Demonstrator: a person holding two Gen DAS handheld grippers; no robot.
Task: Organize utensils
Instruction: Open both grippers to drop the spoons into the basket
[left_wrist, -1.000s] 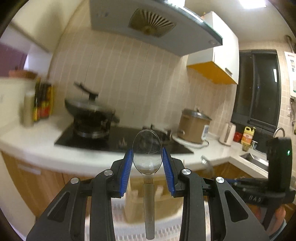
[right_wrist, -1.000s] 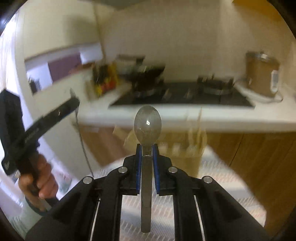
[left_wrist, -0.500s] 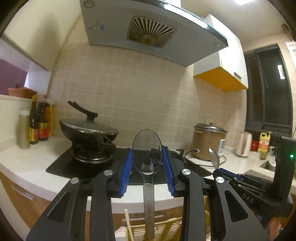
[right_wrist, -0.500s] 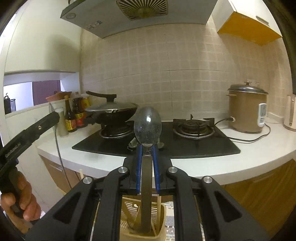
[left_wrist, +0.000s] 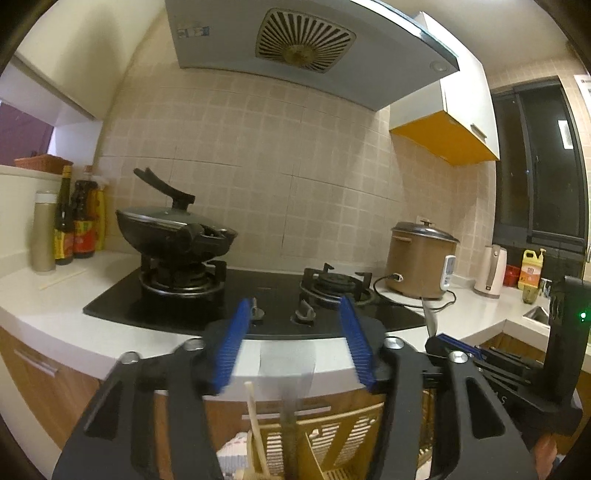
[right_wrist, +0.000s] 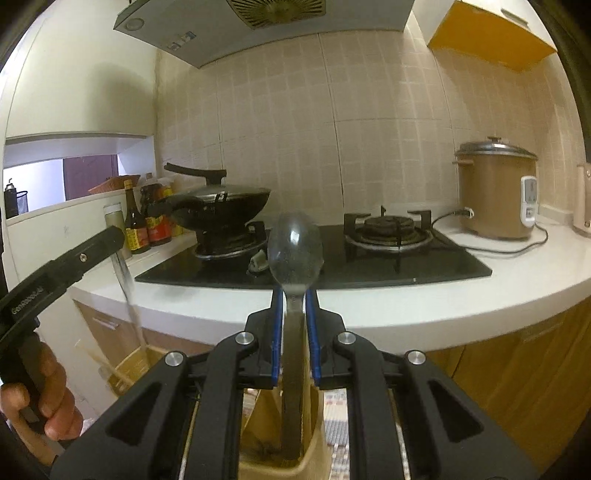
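In the left wrist view my left gripper (left_wrist: 291, 350) is open, its blue pads wide apart. A metal spoon (left_wrist: 290, 410) shows as a falling blur between the pads, its handle reaching into the tan slotted utensil holder (left_wrist: 332, 439) below, beside a wooden chopstick (left_wrist: 256, 424). In the right wrist view my right gripper (right_wrist: 294, 325) is shut on the neck of a second metal spoon (right_wrist: 294, 251), bowl up, handle pointing down into a tan utensil holder (right_wrist: 314, 443). My left gripper (right_wrist: 59, 273) also shows at the left of that view, with the blurred spoon (right_wrist: 127, 291) under it.
A white counter (left_wrist: 55, 302) carries a black gas hob (left_wrist: 258, 306) with a lidded wok (left_wrist: 173, 229), sauce bottles (left_wrist: 74, 221) at the left, a rice cooker (left_wrist: 421, 258) and a kettle (left_wrist: 489, 271) at the right. A sink (left_wrist: 535, 314) lies far right. A range hood (left_wrist: 303, 48) hangs overhead.
My left gripper has opened and let go of its spoon, which now drops toward the holder. The right gripper still grips its spoon over the holder. Both views have steadied facing the hob.
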